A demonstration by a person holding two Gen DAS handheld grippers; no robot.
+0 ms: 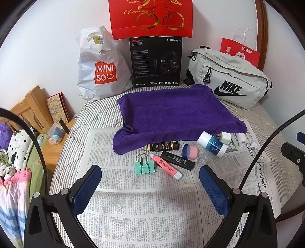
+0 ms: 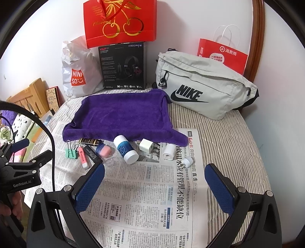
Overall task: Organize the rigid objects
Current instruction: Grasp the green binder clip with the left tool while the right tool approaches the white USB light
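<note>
Small objects lie in a row on newspaper [image 1: 144, 200] in front of a purple towel [image 1: 171, 112]: a green binder clip [image 1: 144, 166], a pink highlighter [image 1: 166, 167], a black tube [image 1: 177, 160], a brown box [image 1: 164, 146], a blue-pink sponge [image 1: 189, 151], a white-blue bottle [image 1: 212, 144], a white plug [image 2: 145, 146] and a white roll [image 2: 168, 151]. My left gripper [image 1: 150, 175] is open and empty, just short of the clip and highlighter. My right gripper [image 2: 154, 172] is open and empty, short of the bottle and roll.
A Miniso bag [image 1: 101, 66], a black headset box [image 1: 155, 62], red gift bags [image 1: 152, 18] and a grey Nike bag [image 1: 228, 80] line the wall behind the towel. A wooden bedside stand [image 1: 38, 114] is at the left. The bed edge drops off at the right.
</note>
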